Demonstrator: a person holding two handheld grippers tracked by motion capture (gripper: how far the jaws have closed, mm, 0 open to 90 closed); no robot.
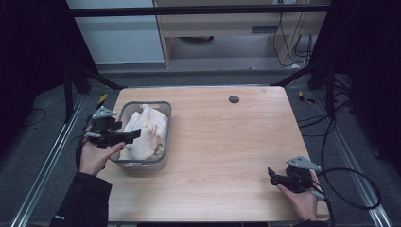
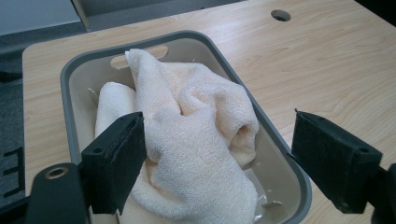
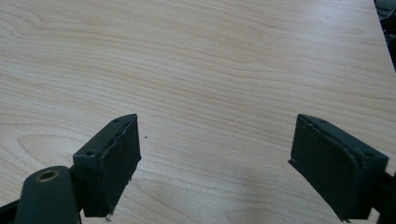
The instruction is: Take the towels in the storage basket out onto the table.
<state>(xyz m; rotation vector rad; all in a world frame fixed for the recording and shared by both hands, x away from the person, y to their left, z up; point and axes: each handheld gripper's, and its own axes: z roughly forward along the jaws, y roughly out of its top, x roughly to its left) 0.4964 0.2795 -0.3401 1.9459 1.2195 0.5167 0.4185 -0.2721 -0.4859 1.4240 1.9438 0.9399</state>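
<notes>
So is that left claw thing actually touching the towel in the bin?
Cannot tell. In the left gripper view the open left gripper straddles the towel, one jaw overlapping its edge, but no contact or gap shows plainly. The high view is too small to settle it.

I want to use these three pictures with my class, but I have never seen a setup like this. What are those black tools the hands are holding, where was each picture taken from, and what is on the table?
There is no robot here. A person holds a hand tool in each hand: a gripper with two black padded jaws that open and close like tongs.

The high view looks down on the wooden table from above. The left gripper is over a grey bin near the table's left edge. The right gripper is near the front right corner.

The other two pictures come from small cameras riding on the grippers, looking out along the jaws.

In the left gripper view the jaws are wide open just above a cream towel bunched up in the bin. Nothing is held.

In the right gripper view the jaws are also open, over bare wood.

The dark round spot is a hole in the table.
</notes>
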